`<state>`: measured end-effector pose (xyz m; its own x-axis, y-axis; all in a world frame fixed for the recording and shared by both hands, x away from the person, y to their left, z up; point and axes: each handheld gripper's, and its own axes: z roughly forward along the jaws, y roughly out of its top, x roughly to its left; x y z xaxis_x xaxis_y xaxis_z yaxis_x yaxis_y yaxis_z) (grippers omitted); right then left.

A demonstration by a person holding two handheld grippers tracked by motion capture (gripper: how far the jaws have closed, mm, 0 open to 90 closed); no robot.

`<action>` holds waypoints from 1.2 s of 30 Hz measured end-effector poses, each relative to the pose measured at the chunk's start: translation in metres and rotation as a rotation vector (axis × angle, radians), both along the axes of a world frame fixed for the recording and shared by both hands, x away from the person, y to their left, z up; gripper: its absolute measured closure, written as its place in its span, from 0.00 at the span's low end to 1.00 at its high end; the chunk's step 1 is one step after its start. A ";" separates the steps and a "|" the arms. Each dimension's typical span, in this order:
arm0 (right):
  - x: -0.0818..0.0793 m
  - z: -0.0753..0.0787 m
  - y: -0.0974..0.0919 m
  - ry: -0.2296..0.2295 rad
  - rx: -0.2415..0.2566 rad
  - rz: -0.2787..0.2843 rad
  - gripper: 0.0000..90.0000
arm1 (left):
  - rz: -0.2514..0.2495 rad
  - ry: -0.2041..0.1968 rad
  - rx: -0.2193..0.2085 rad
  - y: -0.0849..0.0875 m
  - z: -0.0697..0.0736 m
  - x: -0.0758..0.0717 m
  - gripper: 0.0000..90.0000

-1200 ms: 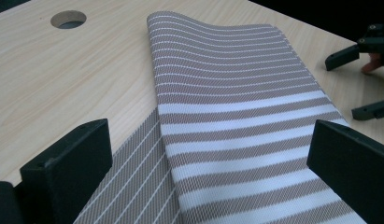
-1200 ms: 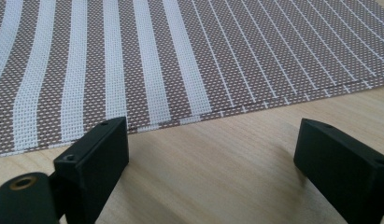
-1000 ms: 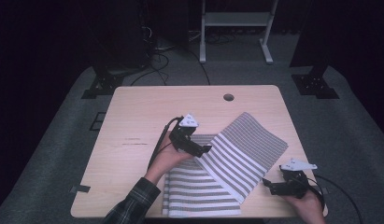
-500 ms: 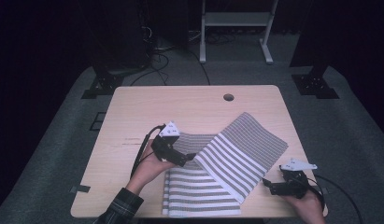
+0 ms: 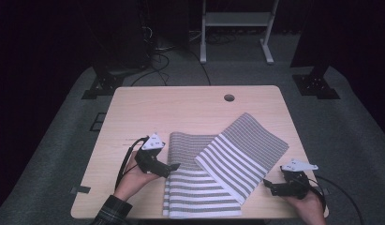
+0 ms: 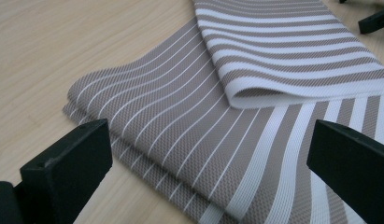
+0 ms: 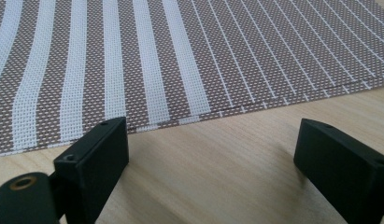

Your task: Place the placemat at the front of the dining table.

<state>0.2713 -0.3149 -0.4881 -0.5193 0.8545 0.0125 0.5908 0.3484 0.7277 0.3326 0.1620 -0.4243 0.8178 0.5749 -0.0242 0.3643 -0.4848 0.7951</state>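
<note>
Two grey-and-white striped placemats lie on the wooden table [image 5: 181, 108]. The lower mat [image 5: 199, 187] [image 6: 180, 130] lies square to the front edge and shows two layers at its left edge. The upper mat [image 5: 244, 150] [image 6: 292, 56] [image 7: 180, 56] rests askew across it, reaching right. My left gripper [image 5: 173, 167] [image 6: 208, 186] is open at the lower mat's left edge, its jaws wide with nothing gripped. My right gripper [image 5: 269, 186] [image 7: 213, 177] stands open over bare wood just short of the upper mat's near right edge.
A round cable hole [image 5: 229, 98] sits near the table's far edge. A strip of tape [image 5: 80, 190] marks the front left corner. Dark floor with cables and a stand's legs [image 5: 237, 28] lies beyond the table.
My left gripper has drawn back left and toward the person, from over the mats to the lower mat's left edge. The right gripper and both mats have stayed put.
</note>
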 end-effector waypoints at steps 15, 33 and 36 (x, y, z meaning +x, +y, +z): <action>0.000 0.000 -0.001 0.002 0.000 0.011 0.10 | 0.041 0.044 0.075 0.042 -0.030 -0.022 0.00; 0.000 0.009 -0.005 -0.021 0.006 -0.013 0.10 | 0.063 0.070 0.141 0.070 -0.057 -0.034 0.00; 0.003 0.011 -0.007 -0.021 0.003 -0.027 0.10 | 0.060 0.048 0.130 0.071 -0.059 -0.035 0.00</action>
<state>0.2746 -0.3218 -0.4775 -0.4964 0.8681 0.0043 0.5841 0.3304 0.7414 0.2974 0.2331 -0.4837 0.7818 0.6234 0.0156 0.4316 -0.5590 0.7080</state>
